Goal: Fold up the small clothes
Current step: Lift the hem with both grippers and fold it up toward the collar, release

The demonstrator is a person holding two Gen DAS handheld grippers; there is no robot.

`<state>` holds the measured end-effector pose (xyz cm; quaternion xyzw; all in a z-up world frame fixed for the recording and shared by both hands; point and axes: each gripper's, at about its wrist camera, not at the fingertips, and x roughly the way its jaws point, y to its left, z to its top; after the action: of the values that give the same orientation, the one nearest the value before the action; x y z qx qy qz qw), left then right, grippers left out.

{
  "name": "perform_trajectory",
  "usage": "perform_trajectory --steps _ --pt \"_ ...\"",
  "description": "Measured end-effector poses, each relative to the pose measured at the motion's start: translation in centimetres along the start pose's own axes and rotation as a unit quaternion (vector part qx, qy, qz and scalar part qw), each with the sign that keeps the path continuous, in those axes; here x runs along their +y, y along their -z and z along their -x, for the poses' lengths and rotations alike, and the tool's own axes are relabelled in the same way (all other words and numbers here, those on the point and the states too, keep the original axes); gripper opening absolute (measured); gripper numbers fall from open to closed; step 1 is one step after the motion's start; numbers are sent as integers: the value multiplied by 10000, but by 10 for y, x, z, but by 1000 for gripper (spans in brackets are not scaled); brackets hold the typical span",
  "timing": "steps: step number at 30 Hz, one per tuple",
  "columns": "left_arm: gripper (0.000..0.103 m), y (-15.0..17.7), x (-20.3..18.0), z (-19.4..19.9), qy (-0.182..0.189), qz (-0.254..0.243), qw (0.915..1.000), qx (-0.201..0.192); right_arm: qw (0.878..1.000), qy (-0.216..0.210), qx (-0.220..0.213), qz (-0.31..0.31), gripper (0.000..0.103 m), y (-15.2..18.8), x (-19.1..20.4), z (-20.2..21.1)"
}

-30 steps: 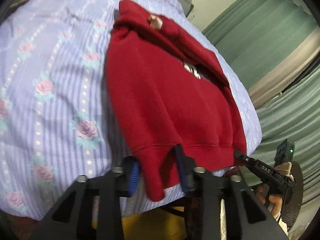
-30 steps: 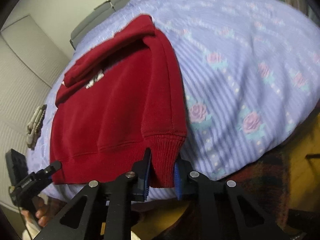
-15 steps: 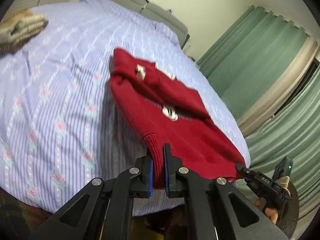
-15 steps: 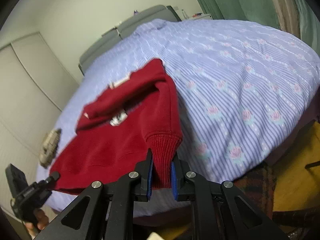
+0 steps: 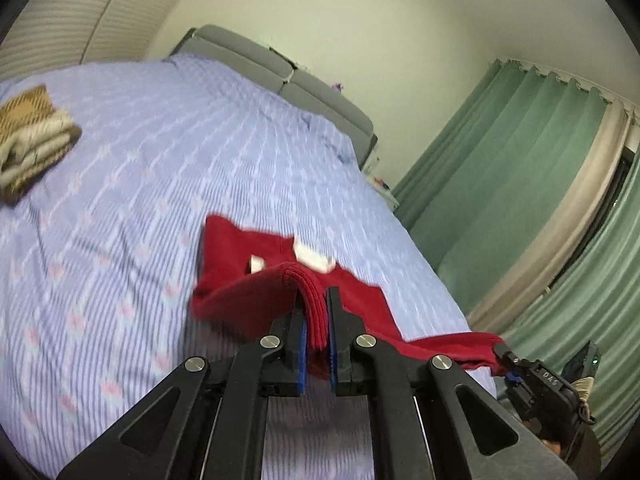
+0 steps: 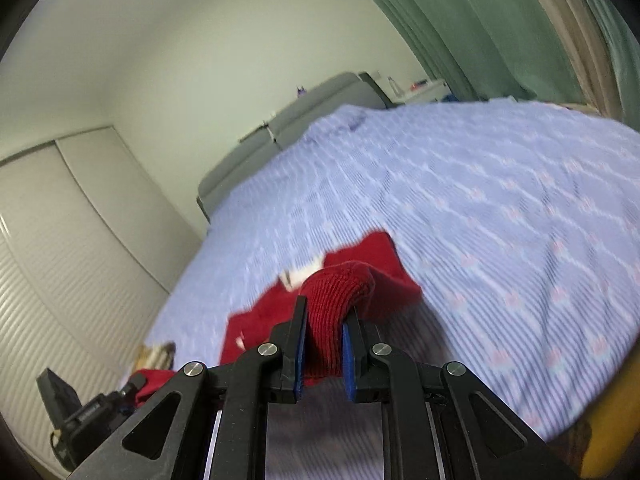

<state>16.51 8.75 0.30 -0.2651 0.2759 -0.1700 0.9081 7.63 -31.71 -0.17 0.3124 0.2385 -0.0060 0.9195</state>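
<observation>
A small red sweater (image 5: 240, 300) lies on the bed, its bottom hem lifted off the bedspread. My left gripper (image 5: 316, 312) is shut on one ribbed hem corner. My right gripper (image 6: 324, 320) is shut on the other ribbed corner (image 6: 336, 284). The hem arches up and forward over the body of the sweater (image 6: 256, 316). A white neck label (image 5: 312, 258) shows at the far end. The right gripper appears at the lower right of the left wrist view (image 5: 504, 354), holding the stretched hem.
The bed has a lilac striped floral bedspread (image 5: 140, 200) and a grey headboard (image 5: 288, 80). A folded tan plaid garment (image 5: 32, 136) lies at the far left. Green curtains (image 5: 520, 184) hang at the right. White closet doors (image 6: 60, 240) stand left.
Both grippers closed on the hem corners, then lifted and carried the hem forward toward the collar. The views tilted up to show the walls and headboard.
</observation>
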Motion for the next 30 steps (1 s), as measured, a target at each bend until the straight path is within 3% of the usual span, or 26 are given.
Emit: perform_trajectory --steps 9,14,18,24,30 --pt "10 -58 -3 -50 -360 87 9992 -177 9992 118 -272 261 15 -56 29 -54" --pt "10 -81 4 -94 -671 70 9977 -70 9986 377 -151 352 15 -81 38 -103" --pt "10 -86 10 -131 -934 -139 9955 85 9970 674 31 382 15 -90 38 -141" --pt "10 -82 44 -180 -1180 192 9916 502 9937 941 527 299 15 -92 23 -204" --pt "10 -73 60 -213 -1447 146 9864 768 9885 1125 1004 152 15 -81 2 -252"
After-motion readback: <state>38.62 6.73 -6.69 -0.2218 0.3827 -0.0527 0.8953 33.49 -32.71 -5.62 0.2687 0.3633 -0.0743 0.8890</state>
